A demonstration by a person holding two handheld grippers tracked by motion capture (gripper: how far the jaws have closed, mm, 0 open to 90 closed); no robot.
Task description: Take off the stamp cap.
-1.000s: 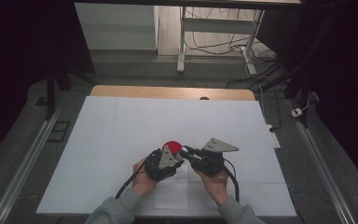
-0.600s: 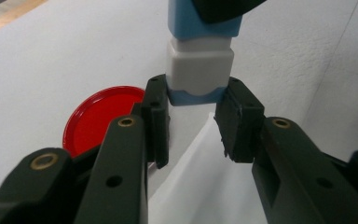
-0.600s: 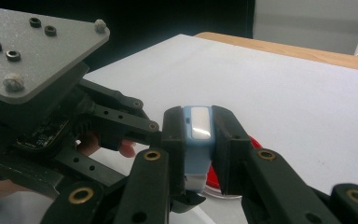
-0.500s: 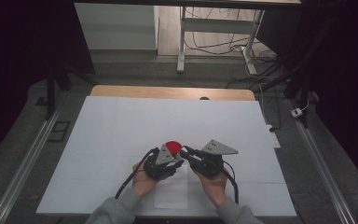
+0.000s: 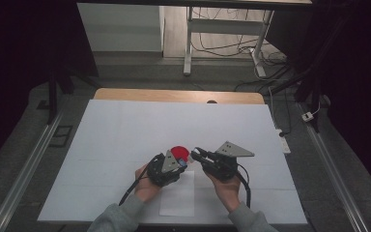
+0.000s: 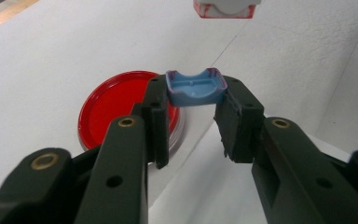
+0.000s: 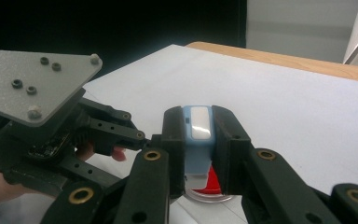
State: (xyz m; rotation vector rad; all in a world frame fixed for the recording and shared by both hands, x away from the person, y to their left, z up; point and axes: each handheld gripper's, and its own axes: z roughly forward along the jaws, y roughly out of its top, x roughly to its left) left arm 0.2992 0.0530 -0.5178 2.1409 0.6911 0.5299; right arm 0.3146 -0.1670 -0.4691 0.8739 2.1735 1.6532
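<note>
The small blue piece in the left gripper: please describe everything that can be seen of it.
The small blue piece looks like smooth moulded plastic, light blue with a purplish rim. It is a shallow open shell with rounded corners, and its near edge is cut in a curve. The left gripper is shut on it, with a black pad pressing on each side at the jaw tips. It is held off the white table cover, beside and above the red round lid, without touching it.

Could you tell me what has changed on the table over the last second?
Nothing visibly changed. The left tool stays shut on the light blue piece, the right tool stays shut on the blue-and-white part, and the red lid lies where it was on the white table cover.
</note>
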